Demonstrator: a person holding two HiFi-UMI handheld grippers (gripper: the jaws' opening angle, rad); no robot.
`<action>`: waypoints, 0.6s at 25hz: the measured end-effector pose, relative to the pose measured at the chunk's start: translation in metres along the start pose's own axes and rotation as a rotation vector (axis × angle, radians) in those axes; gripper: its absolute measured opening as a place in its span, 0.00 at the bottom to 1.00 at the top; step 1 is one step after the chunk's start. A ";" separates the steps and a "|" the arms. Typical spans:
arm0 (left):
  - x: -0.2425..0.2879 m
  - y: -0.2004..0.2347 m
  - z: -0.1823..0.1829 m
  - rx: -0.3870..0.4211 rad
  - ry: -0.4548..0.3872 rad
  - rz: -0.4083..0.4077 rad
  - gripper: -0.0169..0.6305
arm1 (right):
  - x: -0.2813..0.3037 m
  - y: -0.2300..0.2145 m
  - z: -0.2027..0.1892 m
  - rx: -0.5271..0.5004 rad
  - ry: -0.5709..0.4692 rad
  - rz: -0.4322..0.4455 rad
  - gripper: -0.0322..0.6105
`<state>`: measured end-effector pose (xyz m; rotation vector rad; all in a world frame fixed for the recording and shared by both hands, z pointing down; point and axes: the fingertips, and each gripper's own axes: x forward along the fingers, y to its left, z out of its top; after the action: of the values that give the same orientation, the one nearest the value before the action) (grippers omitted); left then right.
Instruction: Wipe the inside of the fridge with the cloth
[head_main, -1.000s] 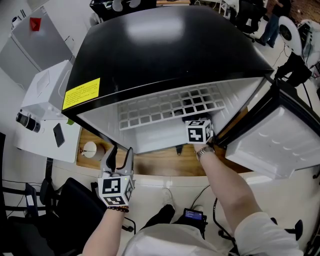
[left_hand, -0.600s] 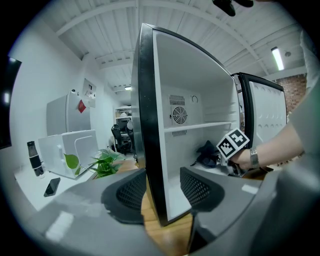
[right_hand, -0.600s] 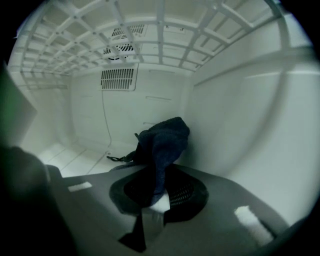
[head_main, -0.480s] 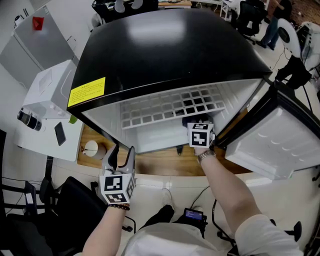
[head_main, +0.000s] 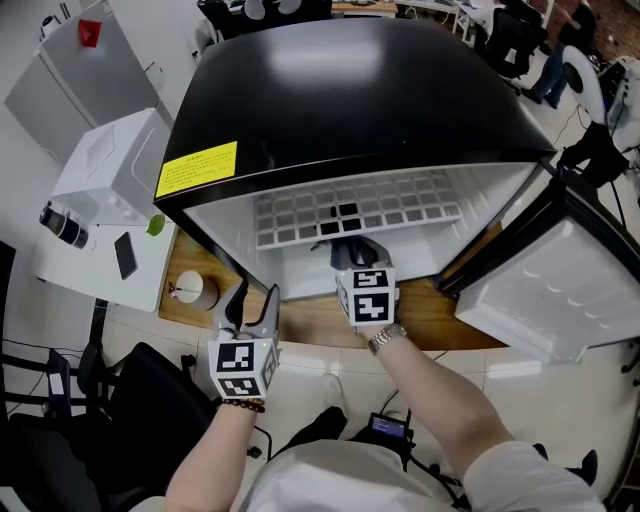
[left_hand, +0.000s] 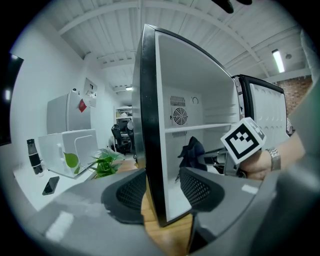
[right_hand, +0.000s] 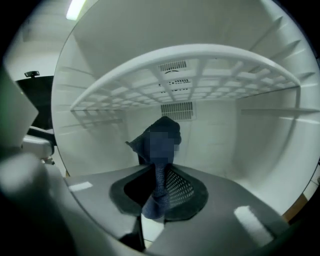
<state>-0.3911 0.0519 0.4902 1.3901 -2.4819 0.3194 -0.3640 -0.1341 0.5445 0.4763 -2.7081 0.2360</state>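
a black fridge (head_main: 360, 90) with a white inside stands on a wooden table (head_main: 310, 322), its door (head_main: 550, 290) swung wide open to the right. a white grid shelf (head_main: 350, 210) spans the upper part of the cavity, and a yellow sticker (head_main: 196, 168) sits on the black top near the left front corner.

the right tongs (head_main: 352, 258) reach into the mouth of the fridge, below the grid shelf and about midway across the opening. their jaws are nearly together, pinched on a dark blue cloth (head_main: 349, 246). in the right gripper view the cloth (right_hand: 165, 125) runs down between the two pads of the right tongs (right_hand: 157, 189) and bunches up ahead of the tips, in front of the white back wall and under the shelf (right_hand: 200, 65). whether the cloth touches a fridge surface cannot be told.

the left tongs (head_main: 250, 300) are outside the fridge, by its left front corner over the table edge. their jaws are apart and hold nothing; in the left gripper view the fridge's black front edge shows in the gap of the left tongs (left_hand: 160, 187), and contact with it cannot be told.

to the left stand a white box (head_main: 110, 165) and a dark phone (head_main: 125, 256).
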 end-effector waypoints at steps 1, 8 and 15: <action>0.000 0.000 0.000 0.001 0.001 -0.001 0.35 | 0.000 0.014 -0.001 0.004 0.001 0.028 0.13; -0.001 -0.001 0.000 -0.001 0.004 -0.006 0.35 | 0.000 0.095 -0.023 0.012 0.074 0.191 0.13; -0.001 0.000 0.000 0.003 -0.001 -0.005 0.35 | 0.011 0.117 -0.062 -0.034 0.197 0.230 0.13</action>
<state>-0.3903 0.0523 0.4896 1.3973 -2.4795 0.3212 -0.3942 -0.0141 0.5942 0.1232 -2.5654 0.2829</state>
